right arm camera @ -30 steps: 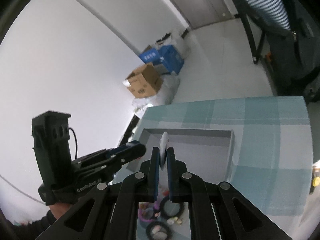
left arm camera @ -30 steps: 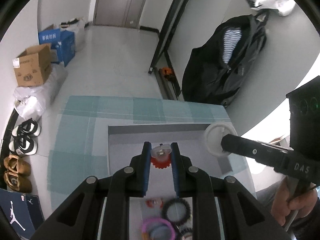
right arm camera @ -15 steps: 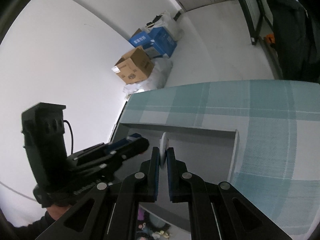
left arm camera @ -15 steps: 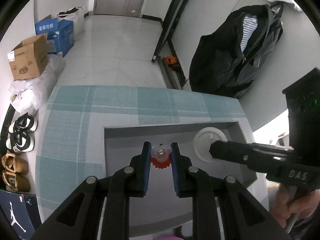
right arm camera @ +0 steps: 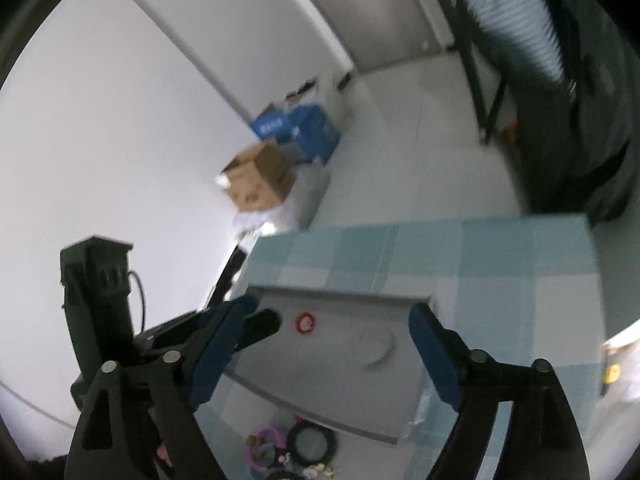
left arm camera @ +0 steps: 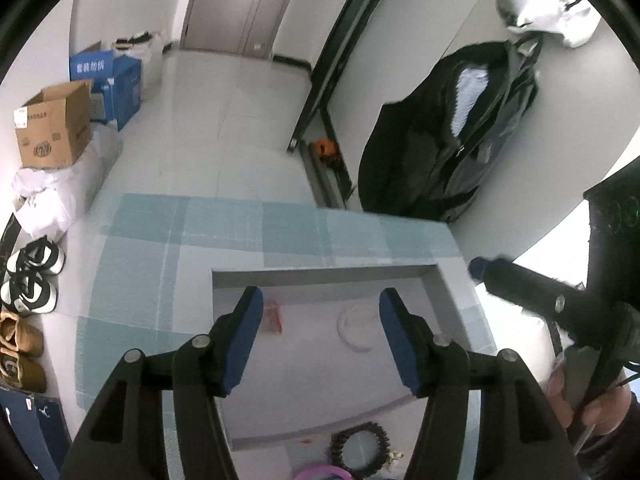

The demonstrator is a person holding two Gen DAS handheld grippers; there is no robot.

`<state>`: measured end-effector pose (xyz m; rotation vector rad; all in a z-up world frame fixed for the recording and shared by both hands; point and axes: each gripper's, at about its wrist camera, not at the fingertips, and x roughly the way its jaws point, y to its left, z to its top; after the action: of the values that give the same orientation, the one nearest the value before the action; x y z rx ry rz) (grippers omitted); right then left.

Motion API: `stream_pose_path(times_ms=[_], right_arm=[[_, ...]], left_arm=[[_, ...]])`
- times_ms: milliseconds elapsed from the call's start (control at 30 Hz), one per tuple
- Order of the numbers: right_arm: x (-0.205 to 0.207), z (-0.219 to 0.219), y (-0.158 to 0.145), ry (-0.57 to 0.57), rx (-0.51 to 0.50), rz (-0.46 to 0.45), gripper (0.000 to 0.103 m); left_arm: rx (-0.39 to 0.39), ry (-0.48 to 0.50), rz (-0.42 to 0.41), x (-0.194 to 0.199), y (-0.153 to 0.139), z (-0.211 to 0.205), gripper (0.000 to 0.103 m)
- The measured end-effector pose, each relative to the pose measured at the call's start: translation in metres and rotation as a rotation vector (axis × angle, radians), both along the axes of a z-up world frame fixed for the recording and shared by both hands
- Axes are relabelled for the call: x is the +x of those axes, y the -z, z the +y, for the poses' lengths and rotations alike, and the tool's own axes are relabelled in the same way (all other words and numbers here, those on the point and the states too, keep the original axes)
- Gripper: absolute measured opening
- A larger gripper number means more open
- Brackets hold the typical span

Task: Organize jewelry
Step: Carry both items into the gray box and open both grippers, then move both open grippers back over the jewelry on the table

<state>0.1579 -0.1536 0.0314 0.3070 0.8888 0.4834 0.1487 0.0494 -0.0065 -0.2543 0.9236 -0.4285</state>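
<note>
A grey tray [left arm camera: 320, 408] lies on the teal checked cloth. A red ring piece [left arm camera: 273, 316] and a white bangle [left arm camera: 356, 328] lie inside the tray; both show in the right wrist view, the red piece [right arm camera: 305, 323] and the bangle [right arm camera: 380, 350]. My left gripper [left arm camera: 321, 300] is open and empty above the tray. My right gripper [right arm camera: 332, 312] is open and empty above the tray, and it shows at the right of the left wrist view [left arm camera: 486, 268]. A black bead bracelet [left arm camera: 359, 446] and a pink bangle [left arm camera: 322, 473] lie in front of the tray.
The table's far edge [left arm camera: 280, 202] drops to the floor. Cardboard boxes [left arm camera: 54, 124] and shoes [left arm camera: 30, 276] stand on the floor at the left. A black jacket [left arm camera: 452, 132] hangs at the back right. More small jewelry [right arm camera: 292, 462] lies near the tray front.
Both grippers opened. The left one let go of the red piece and the right one let go of the white bangle; both now lie in the tray. The grippers have drawn back.
</note>
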Motion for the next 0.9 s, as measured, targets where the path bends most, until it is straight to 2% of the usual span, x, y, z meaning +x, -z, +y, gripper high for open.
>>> stream_pose_path(times_ms=[100,133,200,267,533,633,700,833,900], right_arm=[[-0.02,-0.002,-0.02,0.091,-0.095,-0.156,0.096],[-0.026,0.0,-0.027,0.115,-0.135,-0.208,0.103],[-0.042,0.007,-0.037,0.169,-0.232,-0.311,0.103],[-0.054,0.013,-0.042,0.239,-0.311,-0.362,0.103],[-0.082,0.014,-0.042,0.306,-0.295,-0.411,0.103],[-0.087,0.017,-0.04,0.271,-0.333,-0.417,0.103],[-0.091,0.016,-0.037,0.231,-0.33,-0.404,0.103],[-0.103,0.019,-0.024,0.249,-0.403,-0.366,0.103],[-0.107,0.02,-0.015,0.205,-0.414,-0.337,0.103]], left_arm=[[0.023,-0.012,-0.036,-0.008,-0.004,-0.003,0.056],[0.026,-0.015,-0.041,-0.011,-0.006,-0.003,0.056],[0.036,-0.028,-0.053,-0.016,-0.007,-0.003,0.056],[0.054,-0.041,-0.06,-0.021,-0.009,-0.002,0.056],[0.101,-0.099,-0.085,-0.042,-0.018,0.007,0.056],[0.116,-0.117,-0.091,-0.052,-0.018,0.007,0.056],[0.13,-0.128,-0.094,-0.061,-0.016,0.005,0.056],[0.158,-0.133,-0.094,-0.075,-0.012,0.0,0.056],[0.172,-0.138,-0.082,-0.083,-0.008,-0.001,0.056]])
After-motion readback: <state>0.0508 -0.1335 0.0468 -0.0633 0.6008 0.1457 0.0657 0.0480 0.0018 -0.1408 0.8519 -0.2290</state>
